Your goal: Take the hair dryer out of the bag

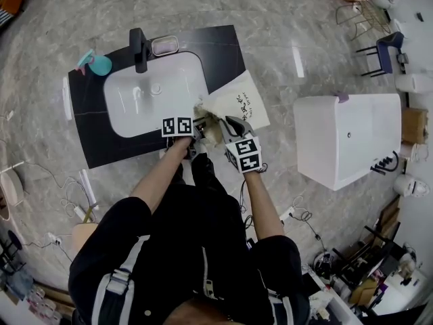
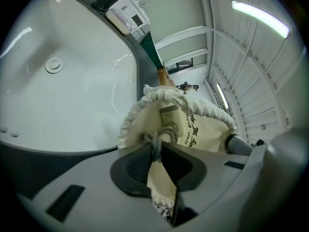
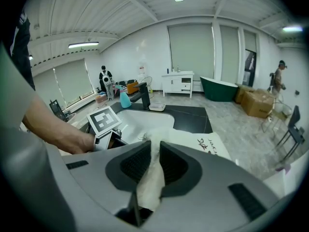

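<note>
A cream drawstring bag [image 1: 242, 99] with black lettering lies on the black counter [image 1: 226, 46], right of the white basin [image 1: 152, 90]. In the left gripper view the bag's mouth [image 2: 212, 111] gapes toward me. Inside it shows a pale part of the hair dryer [image 2: 170, 117] with a grey cord [image 2: 163, 133] wound round it. My left gripper [image 2: 155, 151] is shut on that cord at the mouth's rim. My right gripper [image 3: 153, 163] is shut on a fold of the bag's cloth [image 3: 150, 187] at its near edge. Both grippers [image 1: 201, 124] [image 1: 226, 128] meet at the bag's opening.
A black faucet [image 1: 140, 48], a soap dish [image 1: 165, 45] and a teal bottle [image 1: 98, 64] stand behind the basin. A white bathtub [image 1: 348, 137] sits on the floor to the right. Cables and clutter lie around the floor's edges.
</note>
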The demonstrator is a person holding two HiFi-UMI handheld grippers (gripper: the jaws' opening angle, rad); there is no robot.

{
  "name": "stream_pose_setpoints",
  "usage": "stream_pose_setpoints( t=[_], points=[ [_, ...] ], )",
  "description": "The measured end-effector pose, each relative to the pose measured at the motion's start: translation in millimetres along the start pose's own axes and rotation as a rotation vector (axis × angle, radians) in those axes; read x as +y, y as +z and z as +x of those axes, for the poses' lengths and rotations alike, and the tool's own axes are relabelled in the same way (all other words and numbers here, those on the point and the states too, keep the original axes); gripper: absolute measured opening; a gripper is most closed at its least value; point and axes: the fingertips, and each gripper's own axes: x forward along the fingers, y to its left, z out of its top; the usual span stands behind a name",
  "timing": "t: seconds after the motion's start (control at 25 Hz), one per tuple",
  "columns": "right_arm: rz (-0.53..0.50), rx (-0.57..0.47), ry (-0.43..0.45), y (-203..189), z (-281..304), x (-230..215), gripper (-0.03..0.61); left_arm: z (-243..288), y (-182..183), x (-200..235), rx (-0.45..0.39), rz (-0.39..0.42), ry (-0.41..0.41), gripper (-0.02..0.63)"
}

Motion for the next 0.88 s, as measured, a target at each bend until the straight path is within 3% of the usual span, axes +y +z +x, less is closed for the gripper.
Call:
stream_pose_setpoints(
  t=[0.88],
  points=[
    [0.022, 0.022, -0.027, -10, 7, 1, 0.061, -27, -8, 6, -0.011, -0.002, -0.012, 0.072]
  ],
)
